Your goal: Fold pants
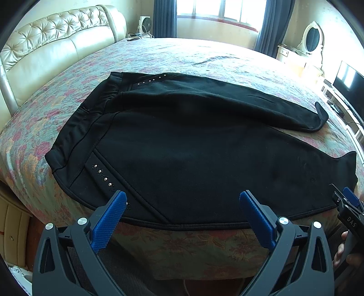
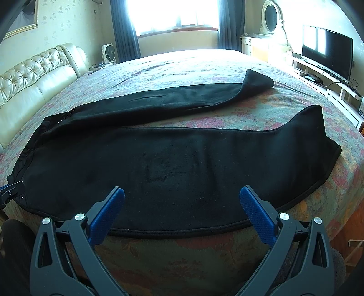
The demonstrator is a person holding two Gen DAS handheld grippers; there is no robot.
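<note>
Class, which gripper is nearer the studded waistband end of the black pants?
Left. The left gripper hangs open just before the studs by the waistband; the right gripper, also open, faces the near leg's middle, further toward the cuffs.

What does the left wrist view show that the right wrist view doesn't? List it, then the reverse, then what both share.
Only the left wrist view: the near row of studs by the waistband, and the right hand-held gripper at the frame's right edge.

Only the right wrist view: the picture frame on the wall, and the right hand-held gripper head-on, open.

Both: the black pants spread on the floral bedspread, legs apart, the window, the television, and the left hand-held gripper, open.
</note>
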